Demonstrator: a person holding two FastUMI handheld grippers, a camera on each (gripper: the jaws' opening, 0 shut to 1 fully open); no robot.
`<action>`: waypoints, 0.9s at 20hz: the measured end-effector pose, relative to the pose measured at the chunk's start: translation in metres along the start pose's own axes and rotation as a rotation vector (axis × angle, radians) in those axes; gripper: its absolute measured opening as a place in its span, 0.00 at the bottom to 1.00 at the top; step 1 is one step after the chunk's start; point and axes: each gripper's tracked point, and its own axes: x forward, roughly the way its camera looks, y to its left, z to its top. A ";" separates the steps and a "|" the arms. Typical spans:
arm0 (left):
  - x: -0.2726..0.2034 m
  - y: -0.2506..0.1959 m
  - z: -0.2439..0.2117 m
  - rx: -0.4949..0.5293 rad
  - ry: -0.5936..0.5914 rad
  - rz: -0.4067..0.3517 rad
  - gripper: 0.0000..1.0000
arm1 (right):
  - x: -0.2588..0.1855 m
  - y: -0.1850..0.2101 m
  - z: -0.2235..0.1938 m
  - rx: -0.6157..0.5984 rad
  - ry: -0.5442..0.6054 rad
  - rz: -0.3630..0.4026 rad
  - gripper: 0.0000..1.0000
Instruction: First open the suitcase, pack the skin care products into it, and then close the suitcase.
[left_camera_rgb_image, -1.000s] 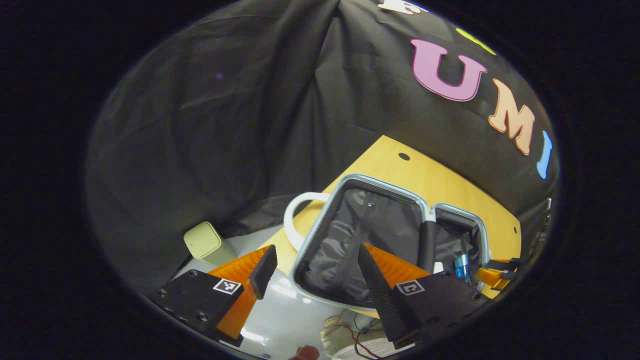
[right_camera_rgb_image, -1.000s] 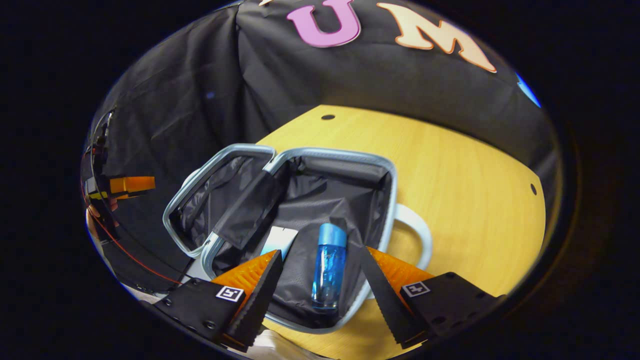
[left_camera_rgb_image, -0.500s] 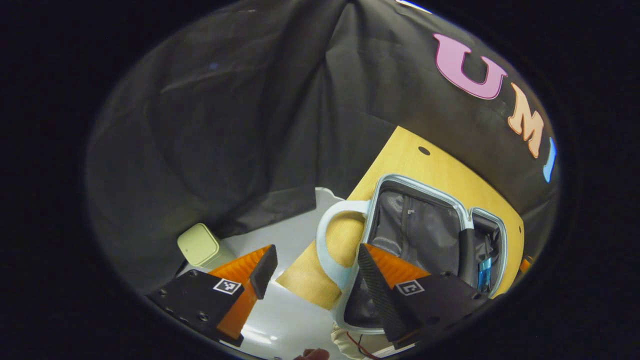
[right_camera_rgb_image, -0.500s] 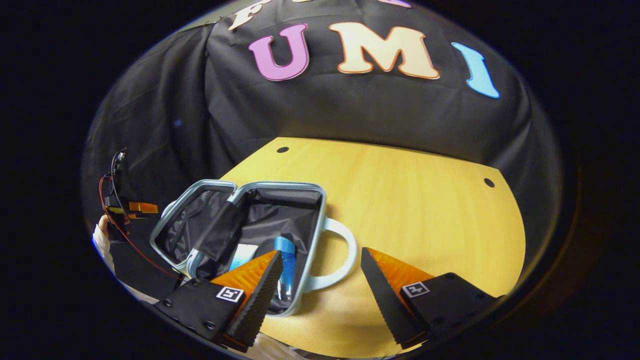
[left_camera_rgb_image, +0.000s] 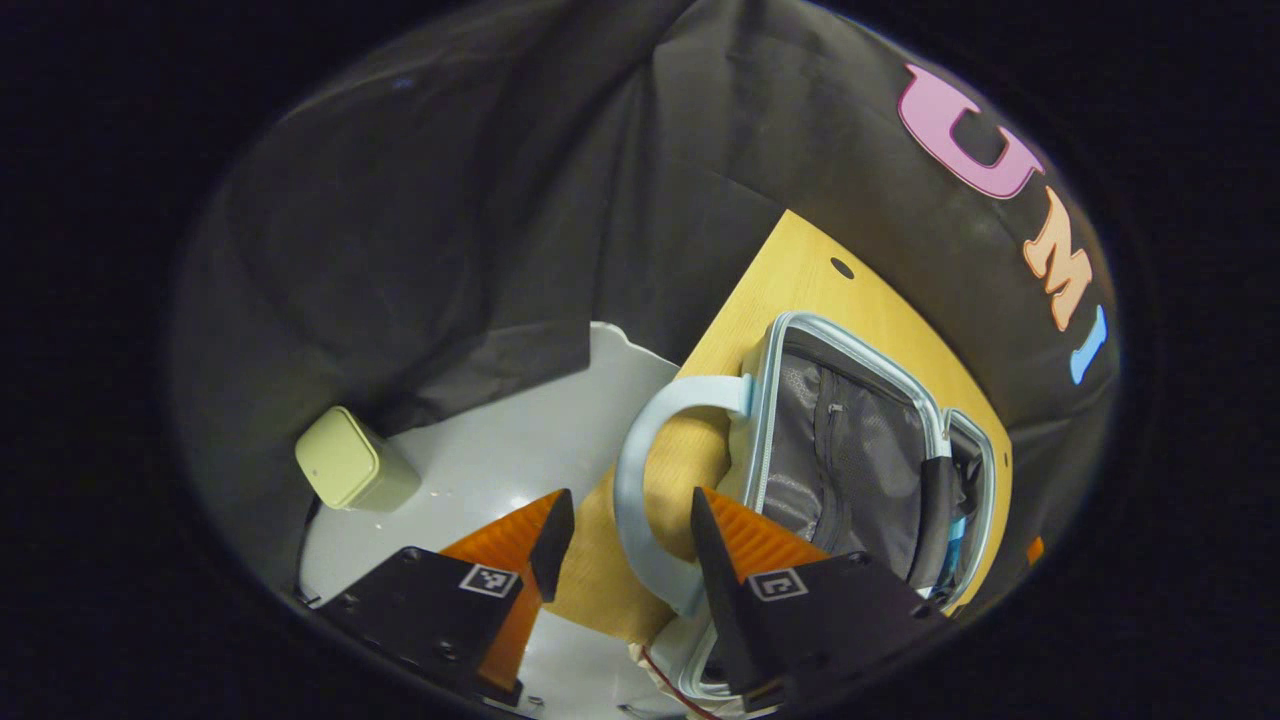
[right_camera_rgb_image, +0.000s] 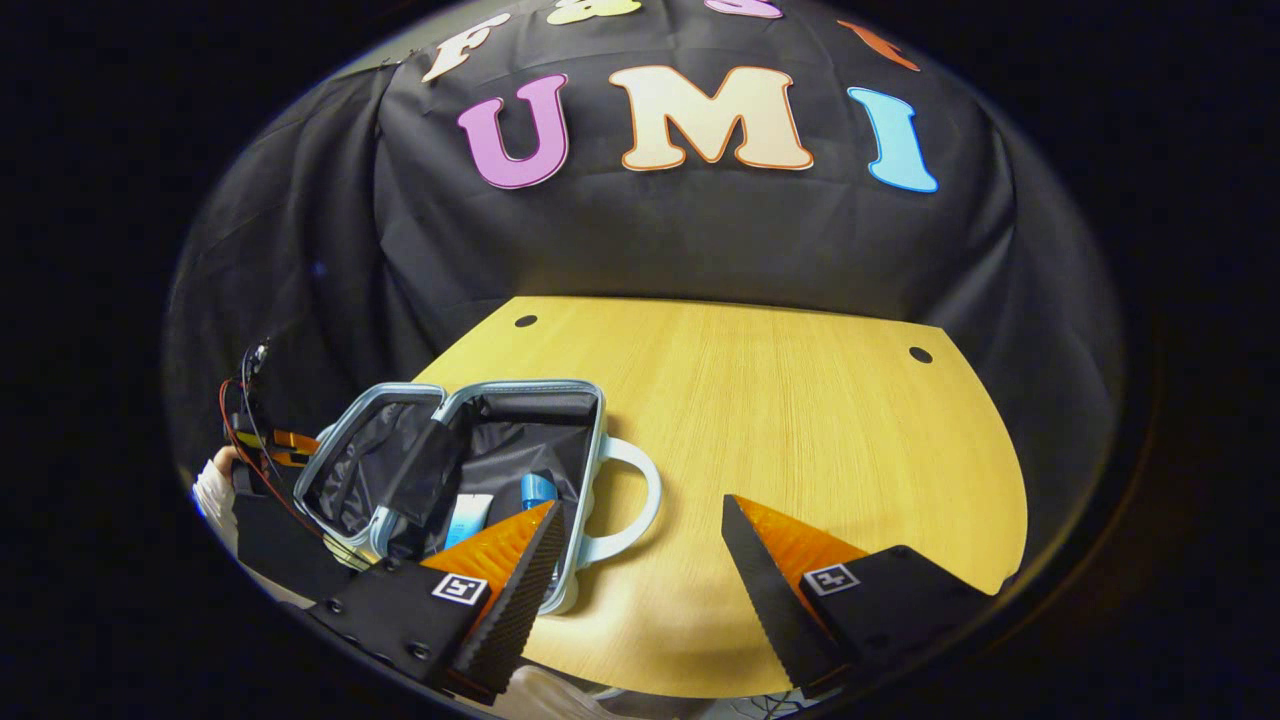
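suitcase (right_camera_rgb_image: 470, 470) open on table (right_camera_rgb_image: 800, 420), bottle (right_camera_rgb_image: 538, 488) inside; left gripper (left_camera_rgb_image: 625, 530) straddles handle (left_camera_rgb_image: 640, 480), untouched; right gripper (right_camera_rgb_image: 640, 570) wide, beside suitcase.

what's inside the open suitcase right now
In the suitcase: a blue-capped bottle and a pale tube, lower ends hidden behind the right gripper's finger. The dark lining's folds may cover more.

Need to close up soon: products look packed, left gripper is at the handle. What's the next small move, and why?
Probably close the left gripper on the handle: its open fingers already straddle that loop, the suitcase lies open on the table with the bottle inside, and the right gripper hangs open off to the side.
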 end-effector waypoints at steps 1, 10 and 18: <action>0.002 0.002 0.000 -0.009 0.007 -0.007 0.59 | -0.001 0.001 -0.004 -0.021 0.008 -0.003 0.98; 0.003 -0.002 -0.006 -0.061 0.069 -0.057 0.11 | 0.000 0.035 -0.030 -0.129 0.061 0.035 0.96; -0.018 -0.018 0.008 -0.120 0.059 -0.122 0.00 | -0.001 0.029 -0.029 -0.054 0.050 0.038 0.99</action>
